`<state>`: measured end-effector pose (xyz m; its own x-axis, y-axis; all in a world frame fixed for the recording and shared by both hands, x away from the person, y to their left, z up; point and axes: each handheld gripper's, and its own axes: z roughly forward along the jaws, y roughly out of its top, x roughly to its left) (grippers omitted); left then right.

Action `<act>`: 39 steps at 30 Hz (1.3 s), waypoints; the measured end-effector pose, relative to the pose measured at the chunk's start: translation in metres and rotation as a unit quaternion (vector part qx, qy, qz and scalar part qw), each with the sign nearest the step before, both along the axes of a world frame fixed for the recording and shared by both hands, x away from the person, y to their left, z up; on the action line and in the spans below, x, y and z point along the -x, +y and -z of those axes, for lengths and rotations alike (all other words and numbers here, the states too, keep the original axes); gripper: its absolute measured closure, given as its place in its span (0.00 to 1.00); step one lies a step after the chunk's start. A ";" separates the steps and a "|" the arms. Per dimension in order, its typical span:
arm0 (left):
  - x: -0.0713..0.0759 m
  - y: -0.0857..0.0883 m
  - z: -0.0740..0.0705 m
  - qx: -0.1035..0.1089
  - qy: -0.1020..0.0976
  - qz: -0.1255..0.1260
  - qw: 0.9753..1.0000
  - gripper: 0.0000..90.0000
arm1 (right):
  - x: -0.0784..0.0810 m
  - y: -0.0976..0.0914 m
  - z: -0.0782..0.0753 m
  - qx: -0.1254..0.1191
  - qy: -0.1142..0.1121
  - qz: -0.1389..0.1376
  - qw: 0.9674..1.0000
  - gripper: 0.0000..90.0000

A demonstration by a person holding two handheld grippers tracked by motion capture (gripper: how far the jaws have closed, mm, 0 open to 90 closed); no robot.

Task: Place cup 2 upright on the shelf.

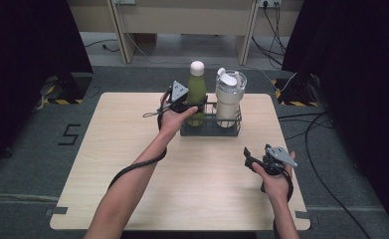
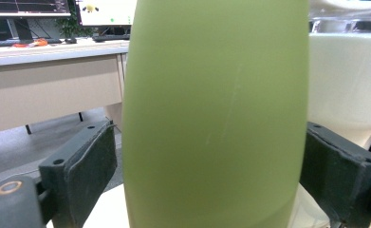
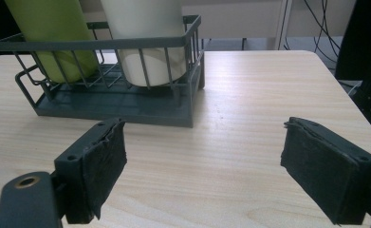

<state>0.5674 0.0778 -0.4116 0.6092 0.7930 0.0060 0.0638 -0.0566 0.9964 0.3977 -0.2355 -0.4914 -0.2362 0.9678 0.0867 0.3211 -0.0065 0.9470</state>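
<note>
Straddling the green bottle [image 1: 197, 94], which stands at the rack's [image 1: 210, 130] 9 o'clock end beside the white tumbler [image 1: 229, 99], the left claw [image 2: 211, 161] should pinch squarely, while the right claw [image 3: 204, 171] rests spread over the bench [image 1: 202, 184].

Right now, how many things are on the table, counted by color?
Green: 1, the green bottle
White: 1, the white tumbler
Dark grey: 1, the wire rack holding both
Total: 3
</note>
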 end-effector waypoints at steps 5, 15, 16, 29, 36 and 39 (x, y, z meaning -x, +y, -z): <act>0.004 0.001 -0.004 -0.003 -0.004 0.004 1.000 0.09 | 0.000 0.000 0.000 0.001 0.000 -0.001 1.000 0.16; 0.010 0.007 -0.008 -0.002 -0.005 0.004 1.000 0.07 | 0.000 0.001 0.000 0.003 -0.001 -0.002 1.000 0.16; 0.011 0.007 -0.008 -0.001 -0.006 0.005 1.000 0.07 | 0.000 0.001 0.000 0.003 -0.001 -0.001 1.000 0.16; 0.021 0.019 -0.008 0.004 -0.006 0.004 1.000 0.06 | 0.000 0.002 0.000 0.006 0.000 -0.001 1.000 0.16; 0.028 0.023 -0.005 -0.001 -0.008 0.005 1.000 0.06 | 0.001 0.002 0.000 0.007 -0.001 -0.001 1.000 0.16; 0.032 0.025 -0.005 -0.002 -0.009 0.007 1.000 0.06 | 0.001 0.002 0.000 0.007 -0.001 -0.001 1.000 0.16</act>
<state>0.5356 0.1031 -0.4064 0.6195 0.7847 0.0206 0.0443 -0.0611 0.9971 0.3968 -0.2332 -0.4915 -0.2378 0.9686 0.0723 0.3199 0.0079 0.9474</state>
